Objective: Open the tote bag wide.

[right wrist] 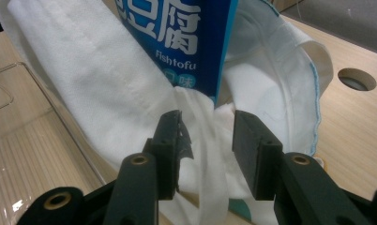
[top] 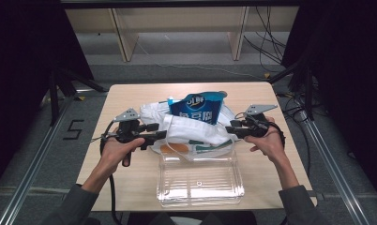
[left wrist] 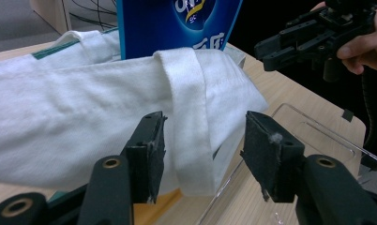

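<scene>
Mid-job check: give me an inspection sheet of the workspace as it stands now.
Surface: wooden table, with a round hole.
Job's things: white cloth bag with a blue packet standing in it.
Clutter: clear plastic tray at the near edge.
Grippers: left gripper open, bag's strap between its jaws; right gripper open at the bag's cloth.
Cables: black cable trails from the left gripper; more on the floor.
Surroundings: wooden shelving behind.

The left gripper (left wrist: 203, 154) is hanging with its jaws apart around a white strap (left wrist: 189, 126) of the cloth bag (left wrist: 74, 117), pads not pressing it. A blue packet (left wrist: 177, 26) is standing in the bag, and the right gripper (left wrist: 266, 51) is hovering beyond, over the wooden table (left wrist: 290, 89) and a clear plastic tray (left wrist: 313, 131).
</scene>
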### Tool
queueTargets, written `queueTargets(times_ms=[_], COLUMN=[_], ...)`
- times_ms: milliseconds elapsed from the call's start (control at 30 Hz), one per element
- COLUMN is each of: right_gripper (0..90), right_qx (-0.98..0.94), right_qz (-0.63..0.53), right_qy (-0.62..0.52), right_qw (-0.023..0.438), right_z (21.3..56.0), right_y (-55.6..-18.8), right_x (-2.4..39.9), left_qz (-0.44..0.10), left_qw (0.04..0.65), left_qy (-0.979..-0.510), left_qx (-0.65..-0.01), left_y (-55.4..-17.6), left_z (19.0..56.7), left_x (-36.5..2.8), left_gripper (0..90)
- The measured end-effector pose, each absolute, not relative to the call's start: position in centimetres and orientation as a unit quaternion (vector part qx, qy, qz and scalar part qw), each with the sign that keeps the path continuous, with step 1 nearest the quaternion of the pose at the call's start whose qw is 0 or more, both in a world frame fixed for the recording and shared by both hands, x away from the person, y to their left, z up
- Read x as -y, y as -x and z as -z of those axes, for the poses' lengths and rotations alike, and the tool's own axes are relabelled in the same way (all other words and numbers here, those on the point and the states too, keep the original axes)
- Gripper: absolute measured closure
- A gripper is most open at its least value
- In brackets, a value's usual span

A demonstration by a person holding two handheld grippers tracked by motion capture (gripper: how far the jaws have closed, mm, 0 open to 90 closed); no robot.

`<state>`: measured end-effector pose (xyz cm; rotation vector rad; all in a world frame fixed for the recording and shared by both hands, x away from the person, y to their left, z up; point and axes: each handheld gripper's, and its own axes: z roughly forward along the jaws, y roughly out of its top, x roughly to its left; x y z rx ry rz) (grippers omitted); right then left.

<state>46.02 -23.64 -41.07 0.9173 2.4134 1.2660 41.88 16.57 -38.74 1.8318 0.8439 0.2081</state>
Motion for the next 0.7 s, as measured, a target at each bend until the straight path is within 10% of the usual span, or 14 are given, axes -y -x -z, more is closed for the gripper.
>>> queueTargets(times_ms=[433, 700], right_gripper=[63.9, 64.3], right_qx=[-0.827, -0.811], right_qz=[-0.430, -0.428], right_qy=[-0.327, -0.361], right_qw=[0.157, 0.170], right_z=[41.2, 41.2], right_y=[-46.5, -47.0], right_x=[24.6, 25.1], left_qz=[-0.107, -0.112], left_qw=[0.489, 0.424], left_qy=[-0.801, -0.841], left_qx=[-0.328, -0.318], left_y=[-43.7, -45.1], left_z=[41.1, 45.7], left_x=[-15.5, -15.5], left_gripper=[81.2, 82.5])
